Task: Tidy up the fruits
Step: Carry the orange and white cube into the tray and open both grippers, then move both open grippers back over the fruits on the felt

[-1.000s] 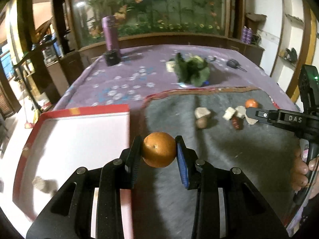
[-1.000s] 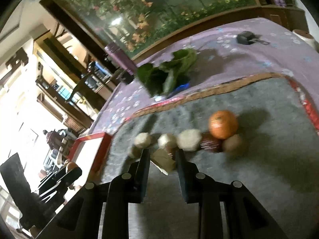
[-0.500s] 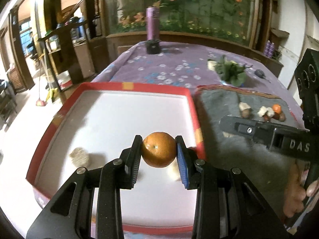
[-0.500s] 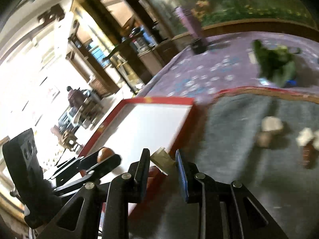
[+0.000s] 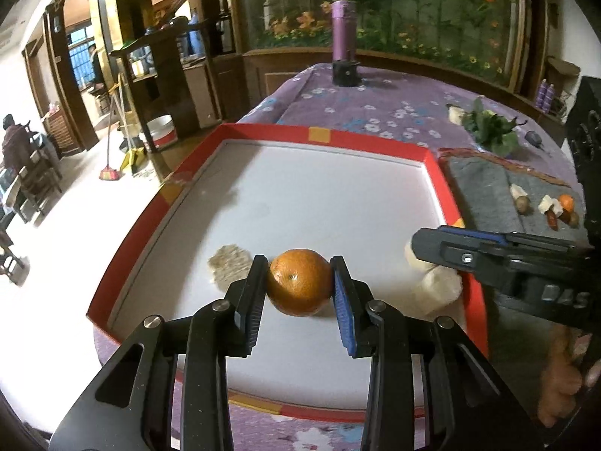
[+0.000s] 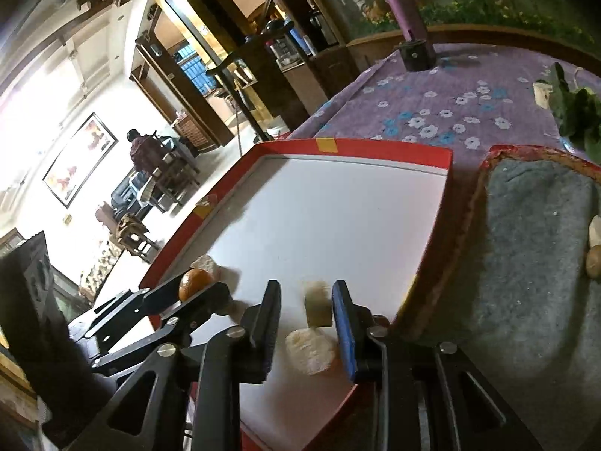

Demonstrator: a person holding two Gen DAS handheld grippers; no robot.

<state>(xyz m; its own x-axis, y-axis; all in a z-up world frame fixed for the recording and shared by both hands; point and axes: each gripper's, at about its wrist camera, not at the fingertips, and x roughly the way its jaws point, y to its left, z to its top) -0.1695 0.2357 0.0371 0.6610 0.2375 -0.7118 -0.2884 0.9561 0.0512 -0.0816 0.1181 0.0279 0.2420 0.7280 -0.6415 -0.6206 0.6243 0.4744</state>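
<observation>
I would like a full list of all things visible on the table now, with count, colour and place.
orange: 1, orange, between left gripper pads, over tray
tray: 1, red rim, white floor, on purple cloth
pale pieces: 3, whitish, inside tray
grey mat: 1, right of tray
small fruits: several, mixed colours, on mat
green leaves: 1 bunch, behind mat
purple bottle: 1, far table edge
left gripper: 1, black, shut on orange
right gripper: 1, black, jaws just opening, piece released

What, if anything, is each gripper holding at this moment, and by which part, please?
The left gripper clamps the orange by its two sides. The right gripper holds nothing: its jaws have just been opening, and the pale chunk between them looks released.
</observation>
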